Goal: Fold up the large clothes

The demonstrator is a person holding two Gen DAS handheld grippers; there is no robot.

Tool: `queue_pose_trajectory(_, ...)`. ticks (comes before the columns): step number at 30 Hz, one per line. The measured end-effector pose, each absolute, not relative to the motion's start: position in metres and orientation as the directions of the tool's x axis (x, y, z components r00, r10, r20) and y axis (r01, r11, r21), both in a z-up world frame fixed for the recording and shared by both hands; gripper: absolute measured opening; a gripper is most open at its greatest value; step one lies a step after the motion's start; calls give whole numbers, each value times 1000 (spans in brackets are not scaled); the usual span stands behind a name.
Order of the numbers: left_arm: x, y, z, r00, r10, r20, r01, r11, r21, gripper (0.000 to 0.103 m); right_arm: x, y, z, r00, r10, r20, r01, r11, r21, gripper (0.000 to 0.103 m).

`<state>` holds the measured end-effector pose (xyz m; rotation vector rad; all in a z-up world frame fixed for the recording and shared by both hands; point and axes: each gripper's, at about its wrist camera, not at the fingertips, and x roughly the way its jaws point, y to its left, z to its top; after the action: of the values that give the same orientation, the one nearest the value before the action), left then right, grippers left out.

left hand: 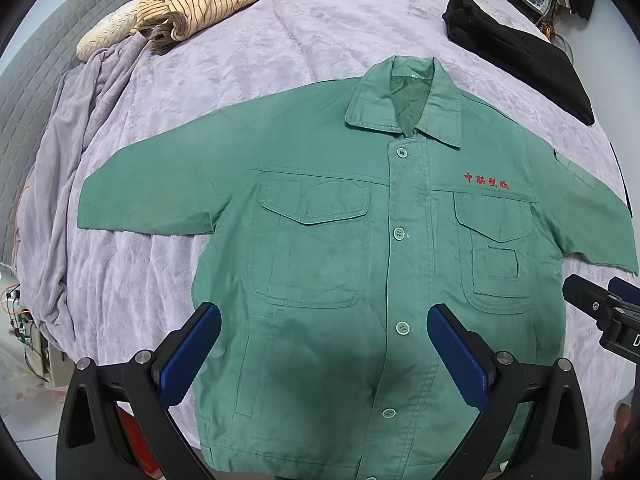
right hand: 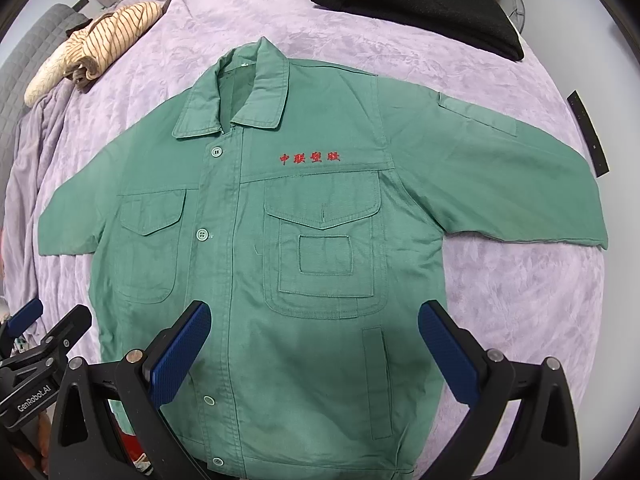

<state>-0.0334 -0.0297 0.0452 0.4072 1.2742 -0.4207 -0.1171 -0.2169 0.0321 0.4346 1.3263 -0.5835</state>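
Both grippers, left [left hand: 324, 344] and right [right hand: 314, 340], hover jaws agape above the green jacket [left hand: 340, 248], collar lying straight ahead beyond the fingertips.

You've got one green jacket [left hand: 340, 240] laid flat on one bed [left hand: 240, 60], front up, filling the centre. Count its buttons [left hand: 401, 153]: five showing in the left wrist view, four in the right. Two flapped chest pockets [right hand: 322, 236], one each side of the placket, and one collar at 12 o'clock. Two sleeves [right hand: 520, 168] spread out, at 9 and 3 o'clock. One row of red embroidered characters [right hand: 309, 158], four of them. At 11 o'clock, one pile of striped cloth [left hand: 200, 4]; at 1 o'clock, one black garment [right hand: 420, 4]. Two grippers, the left gripper [left hand: 324, 354] and the right gripper [right hand: 314, 350], two blue-padded fingers [right hand: 180, 356] apiece, four in all.
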Motion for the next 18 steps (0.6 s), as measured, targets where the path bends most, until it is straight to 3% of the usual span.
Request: queue_pose_trajectory(18,-34,-30,46,238,-75,-968,514,856,60,103,-118,-215,34,139,-149,-979,620,784,-31,103)
